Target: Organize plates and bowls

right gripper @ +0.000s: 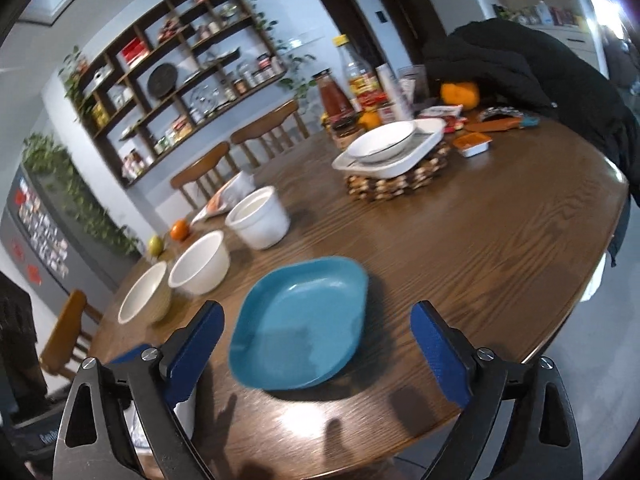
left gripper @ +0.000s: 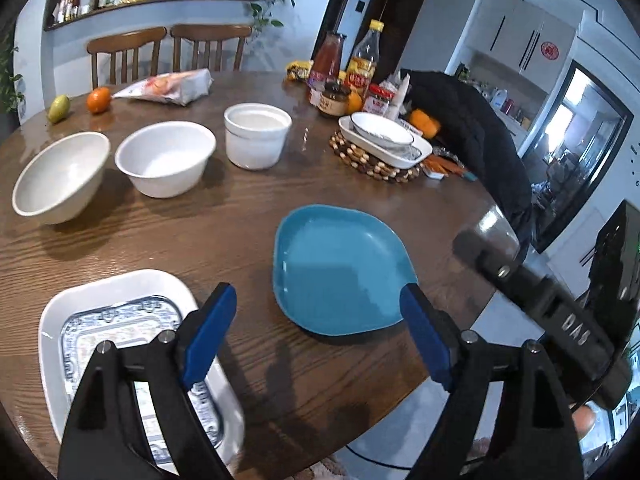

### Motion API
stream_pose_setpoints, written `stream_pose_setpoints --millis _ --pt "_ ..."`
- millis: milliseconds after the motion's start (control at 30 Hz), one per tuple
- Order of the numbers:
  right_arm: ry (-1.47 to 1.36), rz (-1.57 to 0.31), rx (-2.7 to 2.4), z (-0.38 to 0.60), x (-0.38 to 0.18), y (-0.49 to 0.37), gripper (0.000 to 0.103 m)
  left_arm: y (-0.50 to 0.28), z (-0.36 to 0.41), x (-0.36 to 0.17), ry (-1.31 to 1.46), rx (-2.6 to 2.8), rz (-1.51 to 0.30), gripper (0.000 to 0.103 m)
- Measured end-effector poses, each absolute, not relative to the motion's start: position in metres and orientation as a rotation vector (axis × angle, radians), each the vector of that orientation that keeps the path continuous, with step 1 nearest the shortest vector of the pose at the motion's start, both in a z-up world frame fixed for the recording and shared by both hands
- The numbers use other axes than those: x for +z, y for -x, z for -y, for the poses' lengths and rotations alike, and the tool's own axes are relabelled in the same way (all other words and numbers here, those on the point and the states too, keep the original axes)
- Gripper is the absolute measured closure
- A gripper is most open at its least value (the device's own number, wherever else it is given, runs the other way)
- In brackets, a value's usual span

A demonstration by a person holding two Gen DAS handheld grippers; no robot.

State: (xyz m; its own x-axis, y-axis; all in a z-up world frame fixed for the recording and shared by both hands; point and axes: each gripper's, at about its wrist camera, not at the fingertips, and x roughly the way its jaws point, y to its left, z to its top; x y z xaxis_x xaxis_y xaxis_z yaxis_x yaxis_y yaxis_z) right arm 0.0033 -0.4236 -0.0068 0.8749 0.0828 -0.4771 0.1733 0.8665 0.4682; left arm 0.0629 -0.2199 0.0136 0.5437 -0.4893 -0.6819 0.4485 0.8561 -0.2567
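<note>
Both grippers stand wide open and hold nothing: the left gripper (left gripper: pixel 316 300) has only bare tabletop between its blue pads, and the right gripper (right gripper: pixel 316 316) frames the teal plate (right gripper: pixel 300 324) without either pad touching it. That plate lies flat on the round wooden table (left gripper: pixel 160 240), near the front edge, apart from the other crockery; judged from its position ahead of both tools, it is the next piece to be collected. At the left front lies a white rectangular dish (left gripper: pixel 120 284) with a foil tray (left gripper: pixel 120 320) inside, partly beneath the left gripper's left finger. Three white bowls stand in a row behind: a slanting-sided bowl (left gripper: pixel 60 178), a rounded bowl (left gripper: pixel 166 158) and a straight-walled ramekin (left gripper: pixel 258 134), near one another, none nested. Further back a shallow white bowl (left gripper: pixel 382 130) already sits inside a white baking dish (left gripper: pixel 416 152) on a beaded trivet (left gripper: pixel 360 160), which appears to be the gathering stack. Bottles and jars crowd behind it, leaving little margin there.
</note>
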Motion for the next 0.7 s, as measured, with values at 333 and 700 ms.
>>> stream_pose_setpoints --millis 333,700 --pt "-0.583 -0.558 0.006 0.445 -0.021 -0.033 0.005 -0.076 0.240 -0.003 0.058 -0.531 -0.874 0.020" --pt "-0.596 -0.627 0.081 0.439 -0.041 -0.061 0.005 -0.087 0.254 -0.016 0.040 -0.523 -0.915 0.021"
